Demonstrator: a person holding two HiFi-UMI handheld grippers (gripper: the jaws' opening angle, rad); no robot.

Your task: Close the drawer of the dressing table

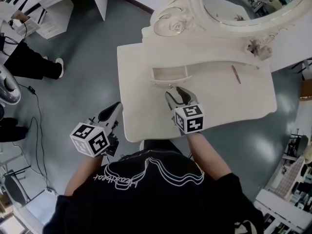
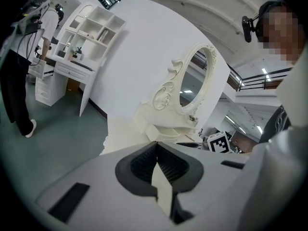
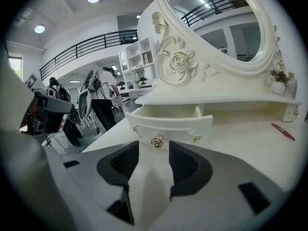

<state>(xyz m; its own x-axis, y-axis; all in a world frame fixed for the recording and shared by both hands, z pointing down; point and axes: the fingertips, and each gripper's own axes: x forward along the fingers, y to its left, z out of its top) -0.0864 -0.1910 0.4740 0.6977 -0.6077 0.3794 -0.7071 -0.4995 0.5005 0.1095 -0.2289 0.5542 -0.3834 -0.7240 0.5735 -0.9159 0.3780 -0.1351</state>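
The cream dressing table (image 1: 234, 106) has a small drawer (image 1: 169, 75) standing pulled out under its mirror shelf. In the right gripper view the drawer front (image 3: 179, 127) faces me, with a metal knob (image 3: 155, 140) at its middle. My right gripper (image 1: 176, 90) hovers over the tabletop just in front of that drawer. It is open (image 3: 154, 147), the knob lies just beyond the fingertips, and nothing is between the jaws. My left gripper (image 1: 116, 107) hangs off the table's left edge, away from the drawer. Its pads meet at the tips (image 2: 157, 144) with nothing in them.
An oval mirror (image 1: 243, 6) in a carved frame rises behind the drawer. A red pen (image 1: 236, 74) lies on the tabletop to the right, and a small potted plant (image 1: 258, 48) stands on the shelf. A person (image 1: 29, 62) stands on the grey floor at the far left.
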